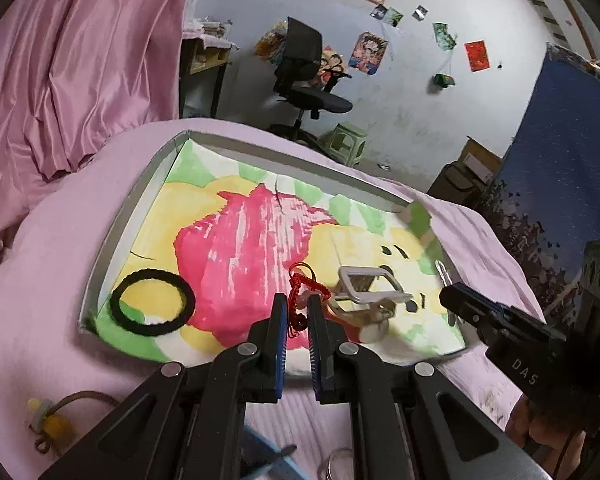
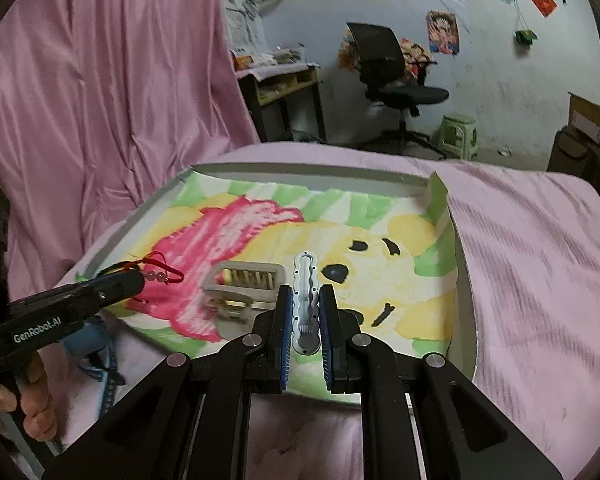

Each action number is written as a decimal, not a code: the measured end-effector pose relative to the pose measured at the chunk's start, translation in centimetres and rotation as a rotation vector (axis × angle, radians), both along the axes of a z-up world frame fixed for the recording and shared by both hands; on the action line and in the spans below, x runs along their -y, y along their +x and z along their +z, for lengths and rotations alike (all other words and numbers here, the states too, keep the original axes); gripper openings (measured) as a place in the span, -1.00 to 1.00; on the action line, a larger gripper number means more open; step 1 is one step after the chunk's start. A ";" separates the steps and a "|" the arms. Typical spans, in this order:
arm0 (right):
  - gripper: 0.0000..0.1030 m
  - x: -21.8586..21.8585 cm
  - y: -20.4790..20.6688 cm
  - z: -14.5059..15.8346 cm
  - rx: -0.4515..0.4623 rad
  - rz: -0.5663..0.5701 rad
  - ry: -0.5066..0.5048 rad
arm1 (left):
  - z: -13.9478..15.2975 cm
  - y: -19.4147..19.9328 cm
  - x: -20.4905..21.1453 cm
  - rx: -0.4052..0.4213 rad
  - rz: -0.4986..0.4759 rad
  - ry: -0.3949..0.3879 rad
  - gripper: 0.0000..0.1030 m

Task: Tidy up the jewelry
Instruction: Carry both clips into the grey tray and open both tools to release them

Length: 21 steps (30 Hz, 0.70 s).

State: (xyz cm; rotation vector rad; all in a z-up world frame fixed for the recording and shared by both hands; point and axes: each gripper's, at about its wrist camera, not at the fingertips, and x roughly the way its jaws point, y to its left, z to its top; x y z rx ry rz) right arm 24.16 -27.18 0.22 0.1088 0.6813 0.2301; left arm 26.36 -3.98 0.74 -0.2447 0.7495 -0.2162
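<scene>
Office chair (image 2: 396, 76) by poster-covered wall (image 2: 500, 80), pink drapes (image 2: 100, 100).

Red cord charm (image 1: 300, 300), grey claw clip (image 1: 364, 292), wavy clip (image 2: 306, 300) over painted tray (image 2: 466, 292).

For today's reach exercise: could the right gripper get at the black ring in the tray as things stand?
Probably not: the right gripper is shut on a wavy clip, and the black ring lies at the tray's far left, beyond the left gripper.
</scene>
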 end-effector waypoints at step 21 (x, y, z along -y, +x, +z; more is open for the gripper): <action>-0.48 -0.4 1.5 -3.3 -0.143 0.005 -0.007 | -1.5 1.7 0.7 -0.097 -0.029 0.046 -0.75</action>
